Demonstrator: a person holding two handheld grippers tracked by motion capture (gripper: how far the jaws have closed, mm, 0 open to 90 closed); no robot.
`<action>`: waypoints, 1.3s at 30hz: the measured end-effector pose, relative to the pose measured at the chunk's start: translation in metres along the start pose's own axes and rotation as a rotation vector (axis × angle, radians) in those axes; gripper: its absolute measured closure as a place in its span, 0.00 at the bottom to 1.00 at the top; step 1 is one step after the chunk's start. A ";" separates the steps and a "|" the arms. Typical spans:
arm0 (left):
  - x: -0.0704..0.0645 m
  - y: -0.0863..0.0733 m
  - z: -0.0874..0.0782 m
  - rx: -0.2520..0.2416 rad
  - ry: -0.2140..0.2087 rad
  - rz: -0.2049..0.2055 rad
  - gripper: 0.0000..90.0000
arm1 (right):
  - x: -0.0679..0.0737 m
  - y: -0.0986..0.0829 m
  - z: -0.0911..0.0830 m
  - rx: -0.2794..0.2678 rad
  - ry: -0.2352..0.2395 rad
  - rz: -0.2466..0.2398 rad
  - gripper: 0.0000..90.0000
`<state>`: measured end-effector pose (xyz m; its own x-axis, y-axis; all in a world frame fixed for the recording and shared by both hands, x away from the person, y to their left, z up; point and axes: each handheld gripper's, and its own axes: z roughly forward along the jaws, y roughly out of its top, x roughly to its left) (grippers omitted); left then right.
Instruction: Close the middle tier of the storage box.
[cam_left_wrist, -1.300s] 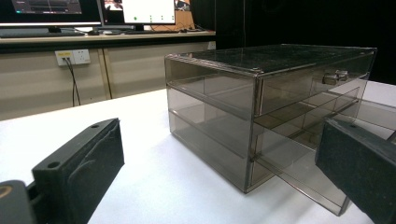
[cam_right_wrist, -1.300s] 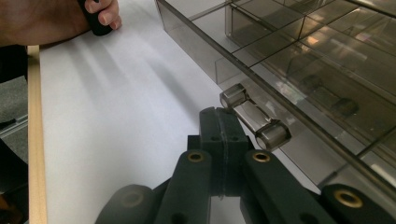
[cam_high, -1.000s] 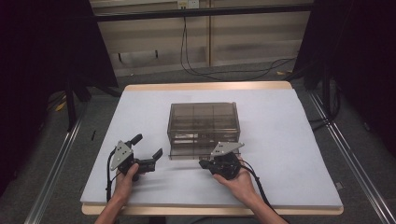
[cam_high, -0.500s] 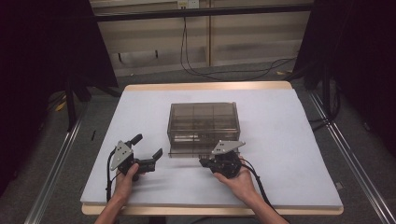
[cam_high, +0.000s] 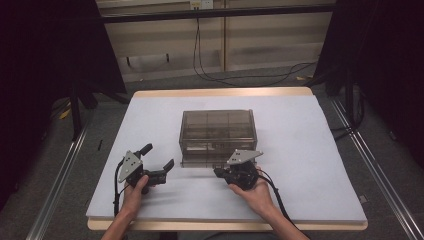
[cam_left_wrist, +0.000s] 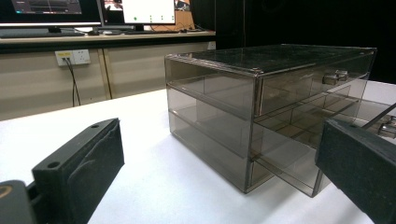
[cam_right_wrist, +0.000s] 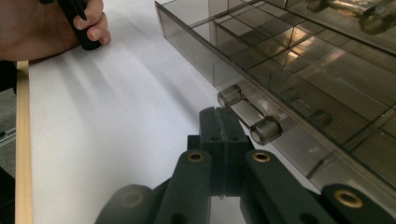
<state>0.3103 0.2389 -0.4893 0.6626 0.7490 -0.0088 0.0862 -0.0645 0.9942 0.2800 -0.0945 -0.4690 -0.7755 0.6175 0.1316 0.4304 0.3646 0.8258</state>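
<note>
A white-covered table (cam_high: 310, 150) is carrying a smoked transparent plastic drawer cabinet (cam_high: 218, 131) at its centre, its bottom drawer (cam_right_wrist: 299, 84) standing slightly pulled out. The right gripper (cam_right_wrist: 223, 135), jaws pressed together and holding nothing, is resting just beside the drawer's clear bar handle (cam_right_wrist: 250, 115). The left gripper (cam_high: 159, 162), jaws apart, is waiting nearby. Pushing squarely on the drawer front should be avoiding skew

Smoky plastic, matt black jaws, pale cloth-like cover

The smoke-tinted, clear glossy plastic drawer cabinet (cam_high: 218, 136) just ahead of the right gripper (cam_right_wrist: 218, 135) has a clear cylindrical plastic handle (cam_right_wrist: 250, 114); both grippers' jaws are matt black plastic with rough-textured pads; beneath them, a white matt table cover (cam_high: 150, 120) lies over a light wooden tabletop edge (cam_high: 220, 92).
</note>
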 end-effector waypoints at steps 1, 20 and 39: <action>0.000 0.000 0.000 0.000 0.000 0.000 0.01 | 0.000 0.000 0.000 0.000 -0.001 -0.001 1.00; 0.000 0.000 0.000 -0.001 0.001 -0.002 0.01 | -0.005 0.000 0.000 -0.005 -0.014 0.018 1.00; 0.000 0.000 0.000 0.000 0.000 0.000 0.01 | -0.013 0.001 0.001 -0.013 -0.032 0.045 1.00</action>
<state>0.3102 0.2389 -0.4893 0.6625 0.7490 -0.0088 0.0859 -0.0644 0.9942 0.2909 -0.1013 -0.4706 -0.7401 0.6553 0.1511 0.4582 0.3269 0.8265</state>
